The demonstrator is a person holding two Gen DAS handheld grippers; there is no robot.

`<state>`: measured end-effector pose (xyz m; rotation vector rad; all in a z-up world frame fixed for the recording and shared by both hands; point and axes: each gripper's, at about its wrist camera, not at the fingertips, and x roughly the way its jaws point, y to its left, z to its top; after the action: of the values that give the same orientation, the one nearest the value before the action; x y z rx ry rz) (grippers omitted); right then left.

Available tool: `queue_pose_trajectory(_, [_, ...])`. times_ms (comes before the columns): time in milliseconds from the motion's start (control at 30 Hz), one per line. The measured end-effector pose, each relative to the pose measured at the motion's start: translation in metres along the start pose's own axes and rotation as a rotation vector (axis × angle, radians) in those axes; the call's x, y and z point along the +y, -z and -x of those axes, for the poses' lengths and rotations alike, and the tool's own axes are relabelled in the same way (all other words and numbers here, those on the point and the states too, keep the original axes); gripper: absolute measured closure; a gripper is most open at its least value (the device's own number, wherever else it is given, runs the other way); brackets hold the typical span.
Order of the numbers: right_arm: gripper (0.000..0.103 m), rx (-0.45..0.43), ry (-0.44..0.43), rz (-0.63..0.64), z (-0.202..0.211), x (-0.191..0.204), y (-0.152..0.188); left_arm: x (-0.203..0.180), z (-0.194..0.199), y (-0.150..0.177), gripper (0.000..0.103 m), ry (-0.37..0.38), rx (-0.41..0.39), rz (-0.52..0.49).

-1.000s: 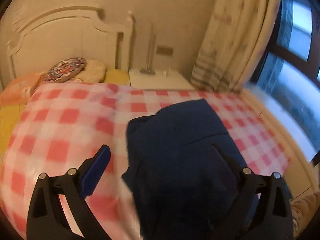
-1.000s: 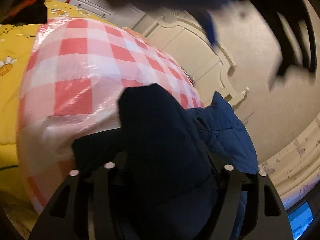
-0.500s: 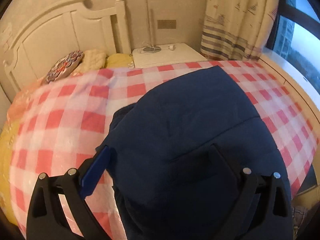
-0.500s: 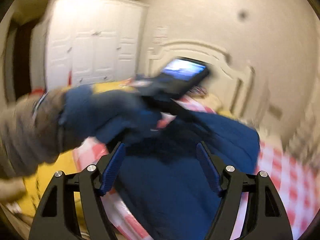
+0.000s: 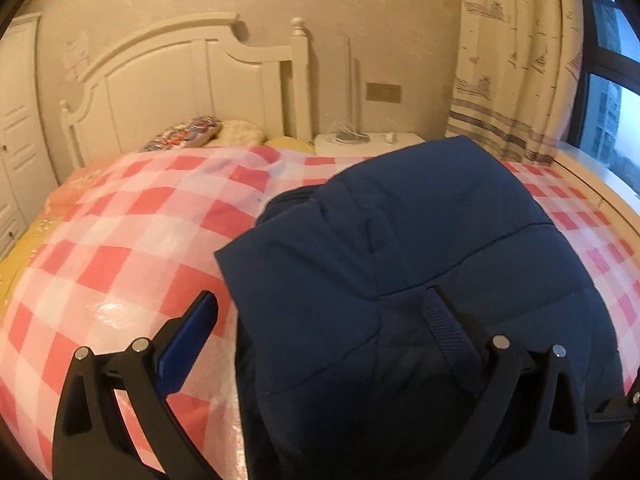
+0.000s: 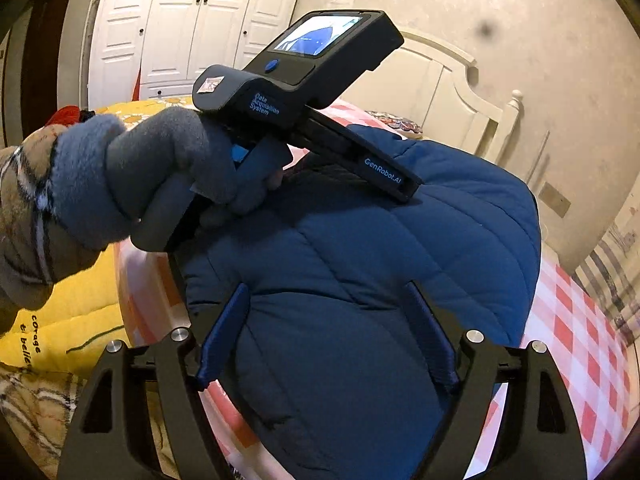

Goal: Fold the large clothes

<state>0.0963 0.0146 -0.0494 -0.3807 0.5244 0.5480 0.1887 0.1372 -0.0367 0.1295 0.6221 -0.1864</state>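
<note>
Right tool (image 6: 326, 336) swung over jacket (image 6: 380, 240), reopening.

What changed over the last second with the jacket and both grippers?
The right gripper let go of the navy jacket; its jaws have just been opening, with nothing pressed between them. The left gripper sank, lowering the jacket flatter onto the checked cover. Unchanged: jacket folded on the bed.

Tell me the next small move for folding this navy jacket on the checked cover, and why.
Probably lower the right tongs onto the navy jacket and press the bundle flat. The jacket lies folded in a puffy mound on the checked cover. The right tongs, whose jaws have just been opening, stand wide over it gripping nothing, while the left tongs sit against its near end.
</note>
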Motion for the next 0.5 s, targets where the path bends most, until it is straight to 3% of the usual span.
queue_pose_trajectory(67, [0.02,-0.009,-0.012,-0.006,-0.003,0.006,-0.003,-0.001,0.0,0.001,0.002,-0.032,-0.002,0.002])
queue_pose_trajectory(167, [0.007,-0.039,-0.064,0.008,-0.001,0.005,0.0,0.0,0.0,0.0,0.002,-0.066,0.005,0.007])
queue_pose_trajectory(267, [0.007,0.016,-0.081,0.014,0.01,0.004,-0.014,0.001,0.002,0.001,0.002,-0.113,0.0,0.016])
queue_pose_trajectory(367, [0.007,-0.022,-0.113,-0.11,0.034,-0.023,-0.024,0.005,0.004,0.002,0.002,-0.137,-0.001,0.032])
queue_pose_trajectory(500, [0.007,-0.085,-0.005,-0.295,0.049,-0.101,-0.045,0.0,0.007,0.003,0.002,-0.174,-0.009,0.019])
